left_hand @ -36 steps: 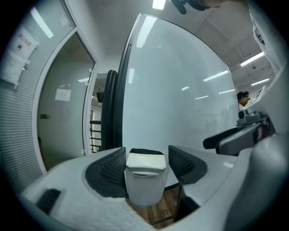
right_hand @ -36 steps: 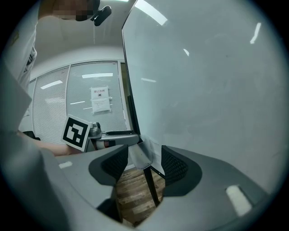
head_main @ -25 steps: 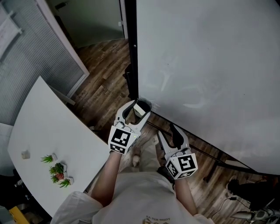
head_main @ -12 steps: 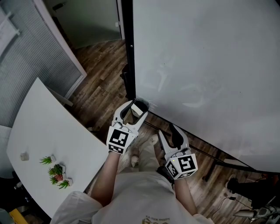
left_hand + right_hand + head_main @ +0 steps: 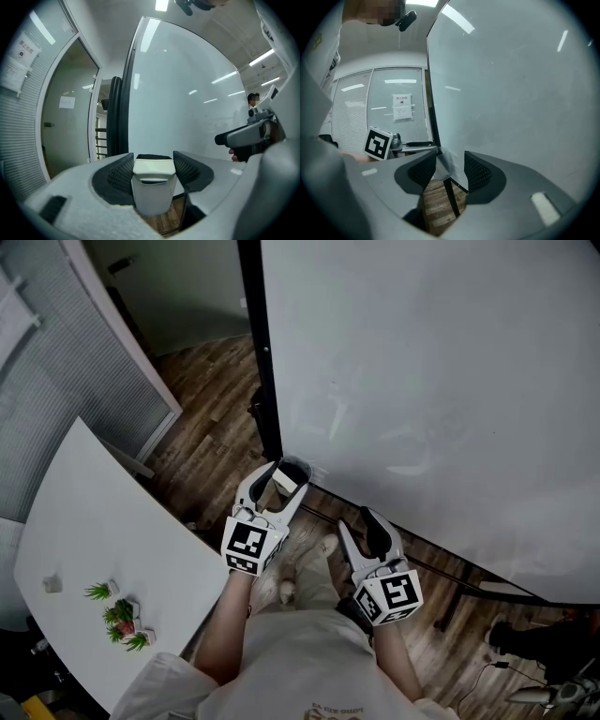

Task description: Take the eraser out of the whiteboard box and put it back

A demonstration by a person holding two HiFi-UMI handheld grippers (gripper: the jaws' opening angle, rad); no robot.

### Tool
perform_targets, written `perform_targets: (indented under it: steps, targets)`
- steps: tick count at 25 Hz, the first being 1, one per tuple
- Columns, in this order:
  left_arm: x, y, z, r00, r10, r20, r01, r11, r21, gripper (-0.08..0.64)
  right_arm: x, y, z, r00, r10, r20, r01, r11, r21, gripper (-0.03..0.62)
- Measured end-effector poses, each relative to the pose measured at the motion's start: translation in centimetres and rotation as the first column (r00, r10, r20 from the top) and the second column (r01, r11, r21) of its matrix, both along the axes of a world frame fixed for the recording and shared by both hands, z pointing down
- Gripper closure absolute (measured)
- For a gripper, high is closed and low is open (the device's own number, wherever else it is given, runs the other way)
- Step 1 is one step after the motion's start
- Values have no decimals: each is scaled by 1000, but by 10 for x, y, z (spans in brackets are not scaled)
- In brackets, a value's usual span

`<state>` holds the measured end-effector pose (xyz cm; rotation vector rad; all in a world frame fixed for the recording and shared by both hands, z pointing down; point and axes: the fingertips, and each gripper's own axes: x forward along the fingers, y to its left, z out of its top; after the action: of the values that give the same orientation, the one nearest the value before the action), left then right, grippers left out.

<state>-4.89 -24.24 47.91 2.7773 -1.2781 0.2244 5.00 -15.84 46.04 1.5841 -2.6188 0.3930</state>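
Observation:
A white eraser [image 5: 152,187] sits upright between the pads of my left gripper [image 5: 153,161], which is shut on it. In the head view that left gripper [image 5: 281,474] holds the eraser [image 5: 284,482] at the lower left corner of the whiteboard [image 5: 441,381], right by the small clear box [image 5: 302,465] fixed there. My right gripper [image 5: 359,521] hangs lower and to the right, below the board's bottom edge. Its jaws have just been closing but still stand open with nothing between them. In the right gripper view the right gripper [image 5: 450,164] frames the clear box [image 5: 443,164], which lies well beyond its tips.
The board's black upright post [image 5: 258,362] runs along its left edge. A white table [image 5: 84,531] with small potted plants [image 5: 120,620] stands at the left. A blind-covered glass wall [image 5: 66,371] and wooden floor [image 5: 211,427] lie beyond. The person's feet [image 5: 309,554] are below the grippers.
The head view has swung a little, so the board's edge and the table sit further left in the picture. Neither gripper has shifted against the board, and the eraser stays in the left jaws.

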Motion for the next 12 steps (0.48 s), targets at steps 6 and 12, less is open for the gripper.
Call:
perform_targets:
  steps: [6, 12]
  targets:
    - [-2, 3, -9, 1000, -19, -23, 19, 1000, 10, 298, 4, 5, -5, 1000, 4, -4, -4, 1000, 6, 405]
    - [-4, 7, -18, 999, -32, -40, 33, 999, 24, 298, 6, 11, -10, 1000, 4, 15, -4, 1000, 18, 405]
